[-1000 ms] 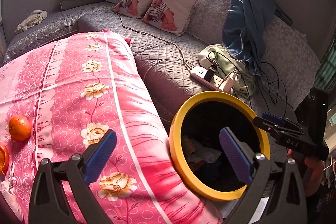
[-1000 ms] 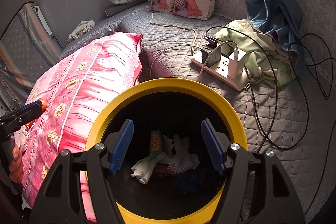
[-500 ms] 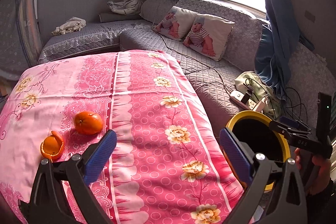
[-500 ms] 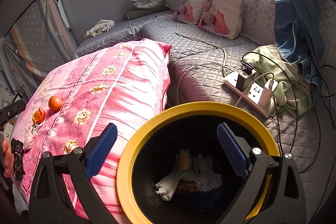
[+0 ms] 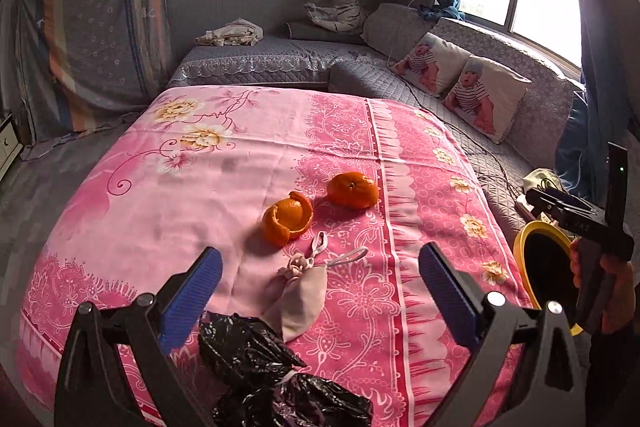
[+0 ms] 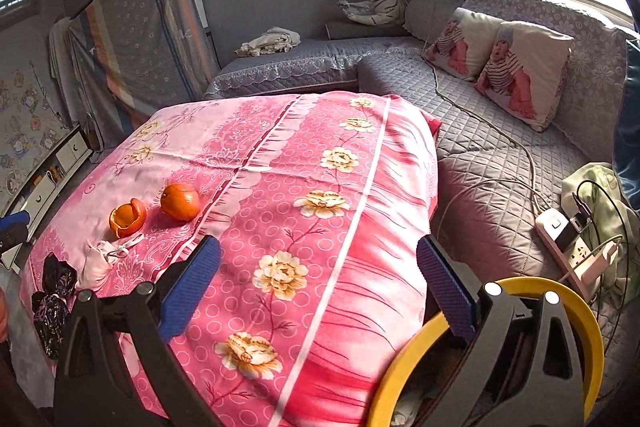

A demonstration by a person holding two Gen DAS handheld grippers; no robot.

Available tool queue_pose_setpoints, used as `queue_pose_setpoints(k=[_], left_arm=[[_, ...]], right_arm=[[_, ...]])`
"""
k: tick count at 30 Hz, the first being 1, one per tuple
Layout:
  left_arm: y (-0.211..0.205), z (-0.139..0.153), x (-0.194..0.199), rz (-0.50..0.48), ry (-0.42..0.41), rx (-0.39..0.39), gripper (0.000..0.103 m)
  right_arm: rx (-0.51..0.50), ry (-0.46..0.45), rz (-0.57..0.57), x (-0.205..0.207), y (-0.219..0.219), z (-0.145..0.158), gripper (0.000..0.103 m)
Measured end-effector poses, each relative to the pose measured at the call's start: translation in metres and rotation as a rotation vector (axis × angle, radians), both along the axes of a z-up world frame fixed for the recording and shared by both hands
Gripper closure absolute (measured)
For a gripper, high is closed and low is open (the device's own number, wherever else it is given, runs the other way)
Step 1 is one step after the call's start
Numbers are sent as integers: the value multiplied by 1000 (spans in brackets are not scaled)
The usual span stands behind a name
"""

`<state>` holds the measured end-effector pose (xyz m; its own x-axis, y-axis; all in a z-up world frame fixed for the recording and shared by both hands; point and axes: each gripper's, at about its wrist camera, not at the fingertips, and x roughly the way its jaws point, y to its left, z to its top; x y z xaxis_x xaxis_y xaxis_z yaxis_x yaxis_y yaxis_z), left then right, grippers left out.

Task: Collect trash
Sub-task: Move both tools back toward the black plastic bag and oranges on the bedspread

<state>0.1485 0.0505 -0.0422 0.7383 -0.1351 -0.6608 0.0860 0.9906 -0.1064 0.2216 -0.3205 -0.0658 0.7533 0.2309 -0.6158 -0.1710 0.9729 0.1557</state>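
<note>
On the pink floral table cover (image 5: 208, 187) lie a half-peeled orange with its peel (image 5: 287, 219), a whole orange (image 5: 353, 190), a small pink cloth pouch (image 5: 300, 293) and a crumpled black plastic bag (image 5: 276, 375). My left gripper (image 5: 318, 291) is open and empty, above the pouch and bag. My right gripper (image 6: 318, 285) is open and empty, over the table's right edge beside the yellow-rimmed black bin (image 6: 592, 327). The same items show at the left in the right wrist view: peel (image 6: 127, 218), orange (image 6: 181, 201), pouch (image 6: 96, 263), bag (image 6: 52, 299).
A grey quilted sofa (image 6: 500, 147) wraps around the back and right, with two baby-print pillows (image 6: 516, 71), a power strip with cables (image 6: 568, 247) and green cloth (image 6: 600, 187). A plush tiger (image 5: 336, 7) sits at the far corner. The bin also shows in the left wrist view (image 5: 520, 239).
Both grippers swung left, away from the bin and toward the table. The bin's inside has left the right view; the oranges, pouch and black bag have come into the left view.
</note>
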Motion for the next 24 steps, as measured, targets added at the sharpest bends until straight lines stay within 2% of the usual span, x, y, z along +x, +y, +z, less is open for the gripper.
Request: queue_pose_setpoints(k=[4,7,14,19,24], left_arm=[[37,-8,-23,74,9,-14,8],[50,-21,-37,90,41,-40,8],[53,-44,-55,105,73,-40,8],[56,-54,-56,118,86,-39,8],[58,-64,-52,105,113,-72,8]], right_arm=[[-30,14,91,21,47,-2,9],[-66,25,151,33,79,-6,9],[-152,27,260,53,139,-16,9],[-212,37,297,67,171,-26,9],[-247,46,323,82,195,-37,9]])
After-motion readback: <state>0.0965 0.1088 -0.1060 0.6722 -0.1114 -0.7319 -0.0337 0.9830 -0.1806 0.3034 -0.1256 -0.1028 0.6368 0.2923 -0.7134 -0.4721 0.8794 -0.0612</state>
